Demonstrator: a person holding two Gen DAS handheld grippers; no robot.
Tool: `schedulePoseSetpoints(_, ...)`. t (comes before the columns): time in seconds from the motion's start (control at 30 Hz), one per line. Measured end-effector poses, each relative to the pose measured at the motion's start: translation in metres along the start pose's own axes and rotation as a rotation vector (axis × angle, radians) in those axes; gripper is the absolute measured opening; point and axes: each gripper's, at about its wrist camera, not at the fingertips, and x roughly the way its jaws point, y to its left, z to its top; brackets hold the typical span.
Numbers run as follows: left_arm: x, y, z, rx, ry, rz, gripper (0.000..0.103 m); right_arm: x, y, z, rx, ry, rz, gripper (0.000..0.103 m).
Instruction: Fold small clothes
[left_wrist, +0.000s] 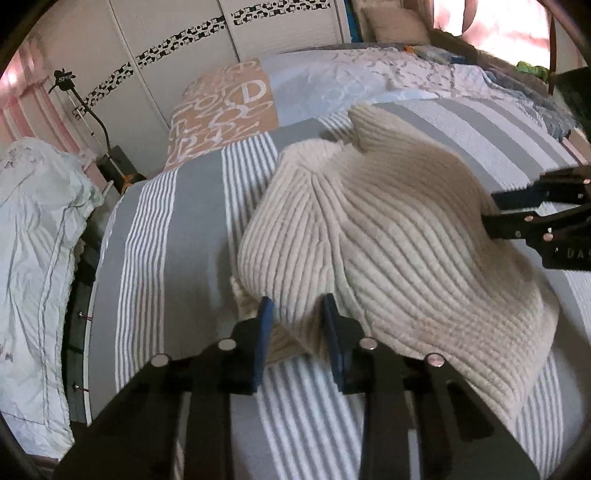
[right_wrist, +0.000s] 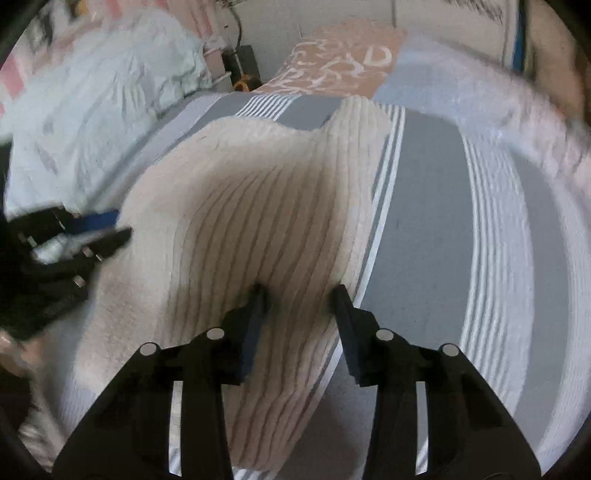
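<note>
ribbed cream knit (left_wrist: 388, 236) - both grippers (left_wrist: 297, 314) open

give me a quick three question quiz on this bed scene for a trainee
1. True or false: the knit garment hangs off the side of the bed.
2. What does the cover under the garment look like? A) plain pink B) grey and white stripes C) green checks
3. Fill in: the left tool works the garment's near edge, while the right tool is at another ____ of the same garment.

Key
1. False: it lies on top of the bed.
2. B
3. edge
</note>
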Motion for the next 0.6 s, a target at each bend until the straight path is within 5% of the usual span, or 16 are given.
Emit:
schedulePoseSetpoints(0.33,-0.002,0.001,-0.011,-0.010,0.008,0.035,0.031,-0.006,0.016,-0.009,-0.168,-0.040,-0.144,0.040)
schedulePoseSetpoints(0.37,-0.004,0.000,-0.011,-0.006,0.004,0.036,0.035,-0.008,0.014,-0.010,-0.176,-0.038,-0.149,0.042)
schedulePoseSetpoints(0.47,-0.009,0.007,-0.012,-0.032,-0.024,0.092,0.078,-0.011,0.000,-0.011,-0.158,-0.040,-0.144,0.049)
schedulePoseSetpoints(0.6,-0.011,0.027,-0.014,-0.123,-0.006,0.034,0.082,-0.021,-0.014,-0.011,-0.108,-0.073,-0.152,0.054)
